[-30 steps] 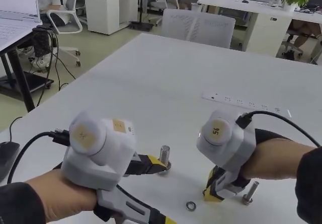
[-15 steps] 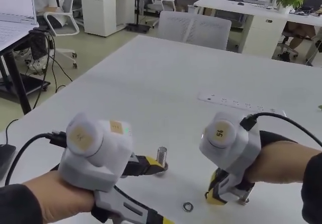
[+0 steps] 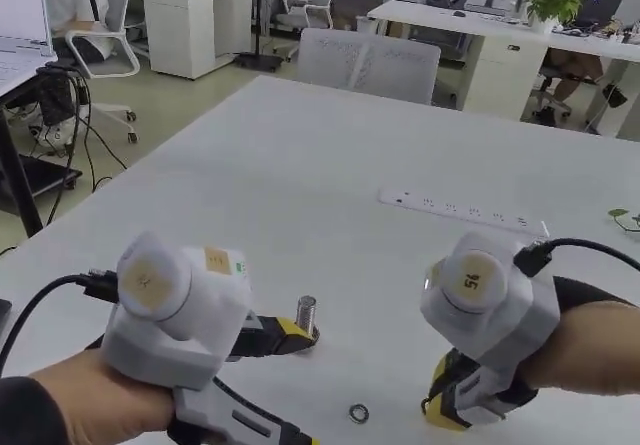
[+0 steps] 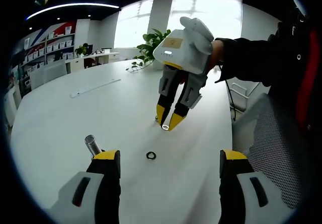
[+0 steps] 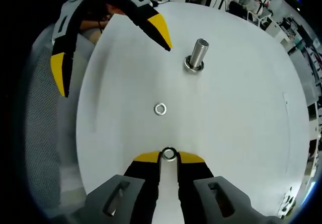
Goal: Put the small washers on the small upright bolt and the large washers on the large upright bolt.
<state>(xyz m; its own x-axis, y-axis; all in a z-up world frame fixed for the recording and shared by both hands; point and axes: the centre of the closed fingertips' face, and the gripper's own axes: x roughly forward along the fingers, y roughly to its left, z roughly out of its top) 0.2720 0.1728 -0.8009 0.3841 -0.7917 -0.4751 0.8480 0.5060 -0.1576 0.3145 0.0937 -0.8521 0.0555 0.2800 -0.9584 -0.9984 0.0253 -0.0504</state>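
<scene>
A washer (image 5: 169, 154) is pinched in the clenched right hand-held gripper (image 4: 166, 125); the small bolt, plain beside it a second ago, is now hidden behind it in the head view. A loose washer (image 5: 160, 108) lies between that gripper and the large bolt (image 5: 197, 55). The left hand-held gripper (image 4: 170, 156) — released — has one jaw just beside the large bolt.

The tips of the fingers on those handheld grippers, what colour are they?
Yellow tips on black fingers; the right gripper view shows them best.
</scene>
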